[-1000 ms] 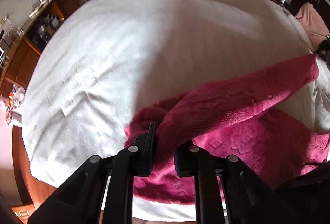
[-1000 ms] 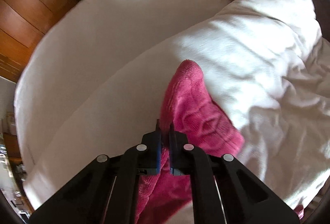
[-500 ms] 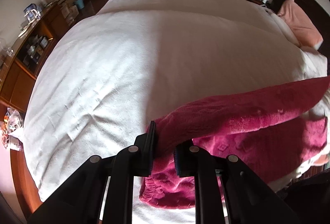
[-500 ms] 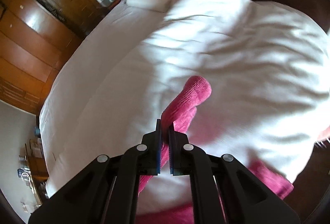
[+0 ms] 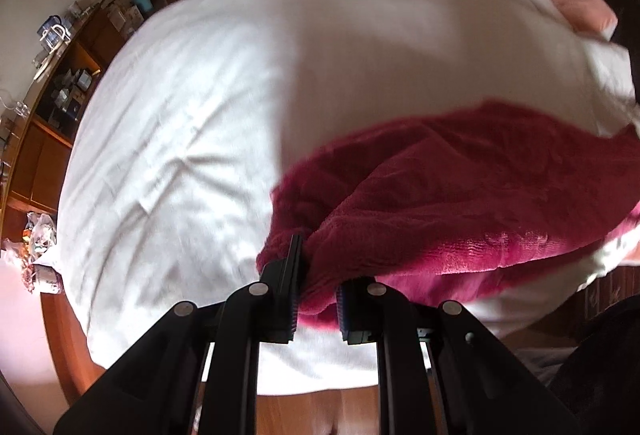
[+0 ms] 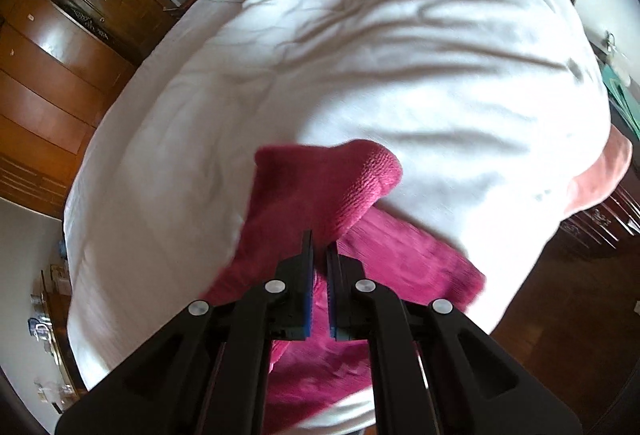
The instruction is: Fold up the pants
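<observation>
A white bed (image 5: 248, 83) fills both views, with a pink pillow (image 5: 576, 1) at its 1 o'clock corner in the left wrist view. The magenta fleece pants (image 5: 460, 187) hang stretched above the bed's near edge, running from 6 o'clock out to 3 o'clock. The left tongs (image 5: 316, 283) pinch a thick bunch of the pants, and the right tongs (image 6: 319, 275), pressed nearly together, pinch another bunch of fabric at 6 o'clock.

Pants (image 5: 460, 195) motion-blurred, right end cut by frame edge — fabric hides left gripper (image 5: 316, 299) jaws' tips.
</observation>
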Motion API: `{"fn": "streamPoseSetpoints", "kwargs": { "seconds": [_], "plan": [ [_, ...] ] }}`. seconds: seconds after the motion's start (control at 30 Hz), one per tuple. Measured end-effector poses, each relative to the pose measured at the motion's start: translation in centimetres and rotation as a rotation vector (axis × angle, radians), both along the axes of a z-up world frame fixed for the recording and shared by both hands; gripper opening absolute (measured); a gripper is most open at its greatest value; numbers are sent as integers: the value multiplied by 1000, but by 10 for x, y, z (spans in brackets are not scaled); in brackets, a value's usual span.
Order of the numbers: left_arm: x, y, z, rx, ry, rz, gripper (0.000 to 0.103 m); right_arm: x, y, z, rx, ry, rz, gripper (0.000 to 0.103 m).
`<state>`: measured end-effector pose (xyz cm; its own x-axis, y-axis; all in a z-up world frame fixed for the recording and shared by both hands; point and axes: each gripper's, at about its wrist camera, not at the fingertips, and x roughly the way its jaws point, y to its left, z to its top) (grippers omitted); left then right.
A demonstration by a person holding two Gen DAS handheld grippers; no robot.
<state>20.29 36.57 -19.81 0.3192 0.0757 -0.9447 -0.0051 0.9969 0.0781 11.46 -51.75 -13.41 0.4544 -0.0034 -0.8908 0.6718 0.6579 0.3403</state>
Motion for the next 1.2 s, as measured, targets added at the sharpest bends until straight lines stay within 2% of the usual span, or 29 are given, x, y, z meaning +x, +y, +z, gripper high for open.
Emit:
{"fn": "streamPoseSetpoints", "kwargs": {
  "seconds": [0.1, 0.23, 0.47, 0.57, 0.6, 0.63, 0.8, 0.83, 0.9, 1.07, 1.2],
  "plan": [
    [-12, -7, -13, 26, 34, -26, 14, -29, 2, -7, -4, 2, 7, 5],
    [-28, -12, -36, 53, 70, -18, 14, -59, 0, -32, -13, 23, 17, 5],
    [-41, -20, -85, 128, 156, 5, 15, -68, -4, -90, -34, 105, 35, 5],
    [-41, -17, -98, 117, 179, 53, 17, -71, -9, -102, -31, 108, 33, 6],
    [-44, -14, -102, 97, 179, 79, 17, -71, -10, -102, -35, 107, 32, 11],
    [-47, -12, -103, 77, 172, 98, 17, -71, -10, -103, -47, 116, 32, 20],
    [-71, -1, -101, -35, 139, 167, 18, -73, -9, -90, -119, 121, 60, 24],
    [-73, 0, -102, -37, 149, 165, 18, -75, -13, -86, -137, 124, 56, 30],
    [-74, 4, -106, -24, 169, 164, 21, -81, -18, -77, -173, 126, 38, 33],
    [-58, 11, -102, -24, 156, 199, 21, -82, -19, -52, -223, 106, 47, 33],
    [-50, 2, -95, 40, 185, 94, 21, -61, -4, -31, -269, 62, 89, 33]
  ]
}}
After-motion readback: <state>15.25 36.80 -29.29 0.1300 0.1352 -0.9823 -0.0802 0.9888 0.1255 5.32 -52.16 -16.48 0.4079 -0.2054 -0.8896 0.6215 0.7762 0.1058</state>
